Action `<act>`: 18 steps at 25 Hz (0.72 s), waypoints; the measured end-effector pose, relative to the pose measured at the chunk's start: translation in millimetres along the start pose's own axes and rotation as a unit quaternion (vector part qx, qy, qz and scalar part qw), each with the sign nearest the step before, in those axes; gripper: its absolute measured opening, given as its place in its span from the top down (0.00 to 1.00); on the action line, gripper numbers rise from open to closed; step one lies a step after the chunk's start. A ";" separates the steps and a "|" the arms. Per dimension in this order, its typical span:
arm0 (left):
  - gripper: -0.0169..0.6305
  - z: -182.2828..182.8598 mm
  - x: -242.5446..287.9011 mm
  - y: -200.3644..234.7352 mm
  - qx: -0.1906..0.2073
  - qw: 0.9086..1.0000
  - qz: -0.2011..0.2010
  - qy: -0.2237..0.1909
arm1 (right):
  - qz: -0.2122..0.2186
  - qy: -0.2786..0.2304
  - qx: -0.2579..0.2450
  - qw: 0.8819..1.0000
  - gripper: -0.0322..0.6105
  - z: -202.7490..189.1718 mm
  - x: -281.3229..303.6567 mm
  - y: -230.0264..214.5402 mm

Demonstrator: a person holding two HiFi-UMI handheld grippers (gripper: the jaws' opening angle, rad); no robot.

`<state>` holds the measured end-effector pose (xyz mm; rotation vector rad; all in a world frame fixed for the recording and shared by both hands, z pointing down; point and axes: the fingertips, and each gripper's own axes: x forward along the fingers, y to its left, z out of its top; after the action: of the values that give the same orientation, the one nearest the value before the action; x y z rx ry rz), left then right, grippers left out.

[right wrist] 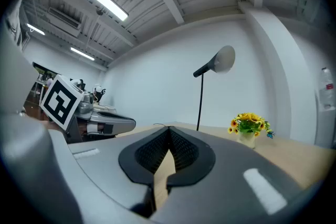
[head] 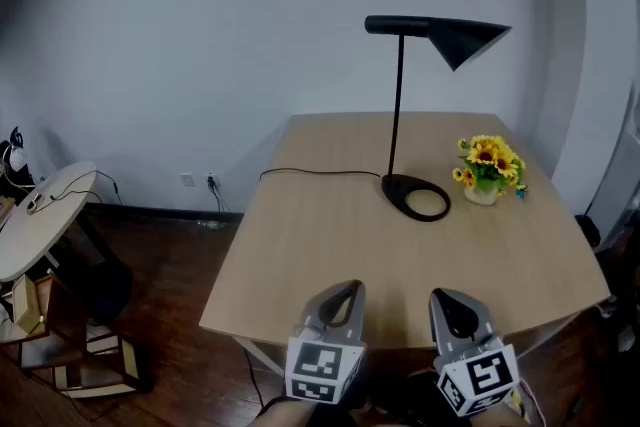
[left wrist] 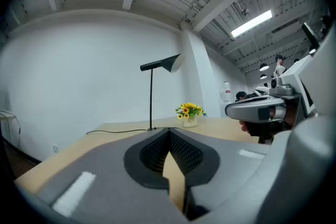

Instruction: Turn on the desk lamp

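Left claw (head: 342,299) and right claw (head: 455,307) closed, empty; lamp (head: 457,37) well ahead of both; I'd reach in with one, kept closed, and press squarely.

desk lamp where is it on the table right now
In the head view the desk lamp stands on the far half of the table, right of centre, with its base just left of the sunflower pot.
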<state>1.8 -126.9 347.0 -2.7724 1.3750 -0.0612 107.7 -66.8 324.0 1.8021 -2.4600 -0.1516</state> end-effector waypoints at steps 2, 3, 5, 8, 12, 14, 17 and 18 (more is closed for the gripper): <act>0.98 -1.8 12.2 7.9 0.002 1.000 0.000 0.006 | -0.002 -0.002 0.002 1.000 0.95 2.5 9.8 -4.7; 0.98 -0.5 18.2 10.9 0.005 1.000 0.000 0.008 | -0.002 -0.003 0.002 1.000 0.95 3.7 14.9 -6.9; 0.98 7.4 30.0 14.8 0.012 1.000 -0.003 0.007 | -0.003 -0.004 -0.002 1.000 0.95 6.0 25.7 -11.2; 0.98 17.5 46.9 20.4 0.023 1.000 -0.005 0.004 | -0.001 -0.005 -0.004 1.000 0.95 9.5 41.1 -16.9; 0.98 26.3 71.5 25.6 0.030 0.999 -0.011 0.004 | 0.001 -0.002 0.006 1.000 0.95 10.2 60.9 -27.4; 0.98 29.0 83.0 27.8 0.034 0.999 -0.013 0.004 | 0.001 -0.001 0.008 1.000 0.95 9.9 71.5 -33.6; 0.98 31.0 100.4 31.8 0.036 0.999 -0.017 0.005 | -0.001 0.003 0.008 1.000 0.95 8.4 87.4 -44.4; 0.98 31.4 106.9 33.5 0.036 0.999 -0.018 0.006 | -0.003 0.004 0.007 1.000 0.95 7.3 93.0 -48.6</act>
<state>41.6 -231.5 315.2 -2.7426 1.2985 -0.1267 124.7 -169.8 311.5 1.8113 -2.4570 -0.1269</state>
